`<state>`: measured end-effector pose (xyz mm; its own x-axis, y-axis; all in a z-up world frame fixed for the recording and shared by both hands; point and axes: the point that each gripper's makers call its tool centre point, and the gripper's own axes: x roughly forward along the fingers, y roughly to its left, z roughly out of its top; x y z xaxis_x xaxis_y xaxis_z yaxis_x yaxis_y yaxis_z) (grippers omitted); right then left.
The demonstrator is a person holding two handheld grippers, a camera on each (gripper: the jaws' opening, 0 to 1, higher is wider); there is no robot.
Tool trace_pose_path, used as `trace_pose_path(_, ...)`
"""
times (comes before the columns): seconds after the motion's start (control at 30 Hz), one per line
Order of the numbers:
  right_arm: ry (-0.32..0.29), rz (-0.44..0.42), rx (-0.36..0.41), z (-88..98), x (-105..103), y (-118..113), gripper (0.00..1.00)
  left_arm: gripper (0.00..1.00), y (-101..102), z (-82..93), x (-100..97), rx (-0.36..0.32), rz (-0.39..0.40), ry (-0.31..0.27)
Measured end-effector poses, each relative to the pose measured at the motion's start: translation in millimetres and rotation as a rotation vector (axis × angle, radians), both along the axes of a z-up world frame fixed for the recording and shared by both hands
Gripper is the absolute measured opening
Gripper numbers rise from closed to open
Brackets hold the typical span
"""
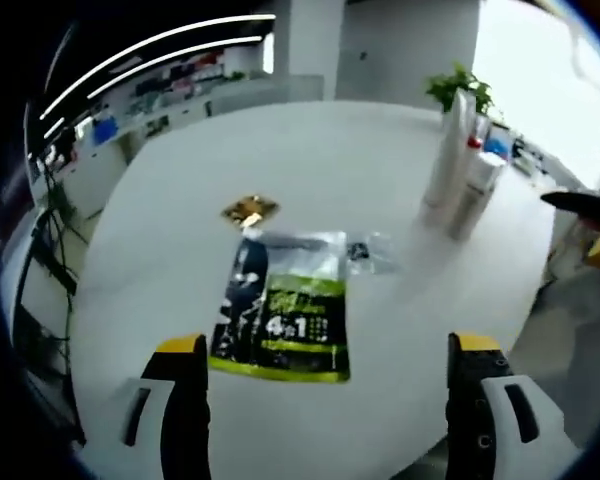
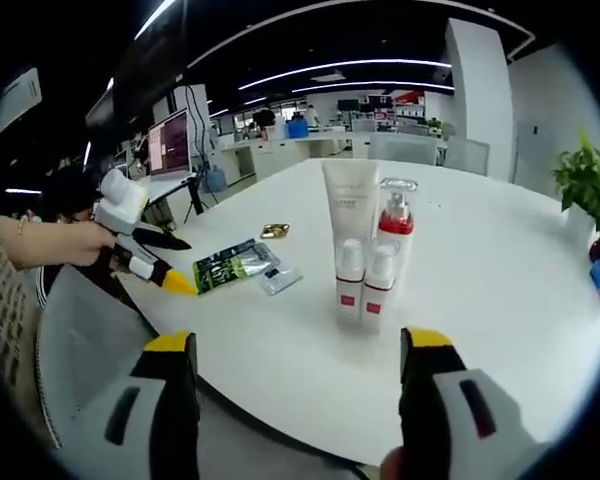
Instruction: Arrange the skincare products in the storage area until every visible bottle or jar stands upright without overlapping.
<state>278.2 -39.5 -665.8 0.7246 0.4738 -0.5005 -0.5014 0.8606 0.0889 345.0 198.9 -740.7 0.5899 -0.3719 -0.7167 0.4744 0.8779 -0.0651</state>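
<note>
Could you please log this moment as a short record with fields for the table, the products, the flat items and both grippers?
table: white round table
upright products: tall tube, clear pump bottle with red collar, two small white bottles, clustered close together
flat items: green and black sachet, small clear packet, gold packet
left gripper: open, holding nothing, above the sachet's near end
right gripper: open, holding nothing, facing the bottle cluster

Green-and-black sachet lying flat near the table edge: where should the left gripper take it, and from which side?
Grip the sachet by its near green bottom edge, coming in low from the table edge with the left gripper, which is open and already straddling it. It lies flat and thin, so only an edge gives the jaws purchase.
</note>
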Motion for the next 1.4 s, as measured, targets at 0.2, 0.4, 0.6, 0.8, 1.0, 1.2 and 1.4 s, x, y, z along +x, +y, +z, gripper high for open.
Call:
trace_pose_path(0.2,0.021,-0.003,-0.012,-4.0,0,-1,0.83,0.97,12,-18.0,16.6,0.05,0.0,0.03)
trace_pose_path(0.4,0.04,-0.004,-0.028,-8.1,0,-2,0.83,0.97,15,-27.9,35.7,0.055,0.003,0.061)
trace_pose_path(0.6,0.054,-0.013,-0.04,-11.0,0,-3,0.83,0.97,9,-35.9,46.3,0.061,-0.013,0.084)
trace_pose_path(0.8,0.067,-0.022,-0.045,-13.3,1,-5,0.83,0.97,9,-42.8,50.3,0.074,-0.014,0.094)
trace_pose_path(1.0,0.074,-0.024,-0.052,-14.9,1,-5,0.82,0.93,15,-44.5,50.0,0.114,-0.032,0.094)
trace_pose_path(1.2,0.077,-0.021,-0.057,-15.7,0,-5,0.82,0.76,10,-38.1,46.3,0.105,-0.058,0.075)
trace_pose_path(1.4,0.076,-0.012,-0.07,-16.2,-1,-4,0.81,0.53,10,-30.3,47.9,0.117,-0.055,0.052)
